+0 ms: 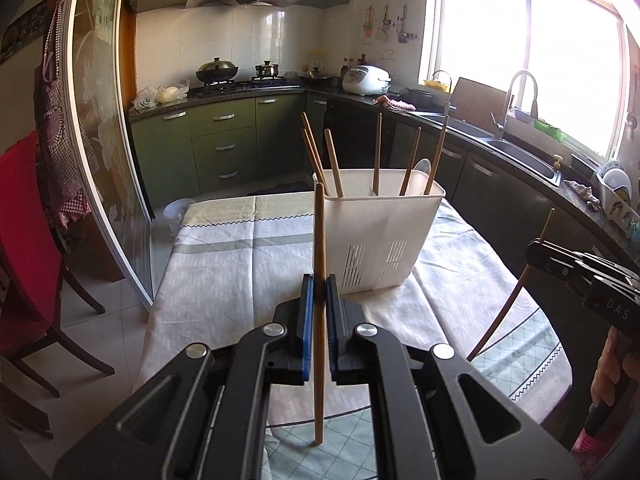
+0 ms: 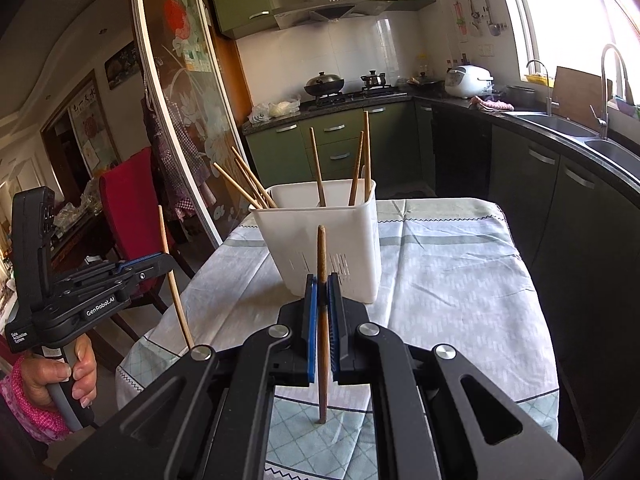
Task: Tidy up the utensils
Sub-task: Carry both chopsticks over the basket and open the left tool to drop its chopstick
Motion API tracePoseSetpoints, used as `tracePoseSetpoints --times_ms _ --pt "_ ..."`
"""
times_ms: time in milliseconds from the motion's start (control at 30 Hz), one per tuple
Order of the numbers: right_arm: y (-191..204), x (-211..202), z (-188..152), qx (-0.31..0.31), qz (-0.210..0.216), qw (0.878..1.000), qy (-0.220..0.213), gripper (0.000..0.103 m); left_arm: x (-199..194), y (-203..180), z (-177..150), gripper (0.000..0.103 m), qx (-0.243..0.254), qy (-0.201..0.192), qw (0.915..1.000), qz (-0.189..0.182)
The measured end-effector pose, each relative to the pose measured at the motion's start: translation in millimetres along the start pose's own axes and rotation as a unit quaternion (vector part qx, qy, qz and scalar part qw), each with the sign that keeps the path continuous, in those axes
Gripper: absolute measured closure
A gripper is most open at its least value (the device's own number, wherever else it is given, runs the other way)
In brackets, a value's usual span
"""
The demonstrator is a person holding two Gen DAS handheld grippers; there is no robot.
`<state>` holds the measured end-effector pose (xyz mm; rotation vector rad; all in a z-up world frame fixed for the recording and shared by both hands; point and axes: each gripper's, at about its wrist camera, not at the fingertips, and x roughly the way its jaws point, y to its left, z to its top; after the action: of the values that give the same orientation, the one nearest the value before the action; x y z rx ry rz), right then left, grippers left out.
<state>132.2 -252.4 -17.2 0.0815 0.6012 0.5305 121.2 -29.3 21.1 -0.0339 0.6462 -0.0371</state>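
We hold one chopstick in each gripper: the left gripper [image 1: 319,300] has its jaws clamped on a light chopstick [image 1: 319,240], the right gripper [image 2: 322,300] on a darker chopstick [image 2: 322,256]. Both sticks stand nearly upright. The white utensil holder [image 1: 376,236] sits on the tablecloth [image 1: 224,264] at twelve o'clock, several chopsticks already inside. We judge a stick could snag the rim or pivot between the pads. Readable: "GenRobot.AI" on the left gripper's body, "DAS" on the right's.
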Motion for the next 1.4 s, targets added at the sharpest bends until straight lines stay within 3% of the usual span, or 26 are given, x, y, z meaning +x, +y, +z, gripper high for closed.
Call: tracePoseSetpoints --times_ms 600,967,1033,1233,1333,1400 --pt "9 2 19 -0.025 0.001 1.0 0.0 0.097 4 -2 21 0.097 0.007 -0.001 0.9995 -0.032" --pt "20 -33 97 -0.055 0.018 0.996 -0.069 0.097 -31 -18 100 0.097 0.012 -0.031 0.9948 -0.097" --pt "21 -41 114 -0.059 0.016 0.994 -0.087 0.097 -40 -23 120 0.097 0.016 -0.048 0.9936 -0.101" --pt "21 -59 153 -0.061 0.007 0.989 -0.135 0.097 -64 -31 176 0.097 0.026 -0.152 0.9858 -0.067" --pt "20 -60 168 -0.061 0.004 0.987 -0.149 0.097 -56 -32 190 0.097 0.024 -0.178 0.9826 -0.046" --pt "20 -58 176 -0.06 0.003 0.986 -0.155 0.097 -39 -34 191 0.097 0.023 -0.176 0.9834 -0.036"
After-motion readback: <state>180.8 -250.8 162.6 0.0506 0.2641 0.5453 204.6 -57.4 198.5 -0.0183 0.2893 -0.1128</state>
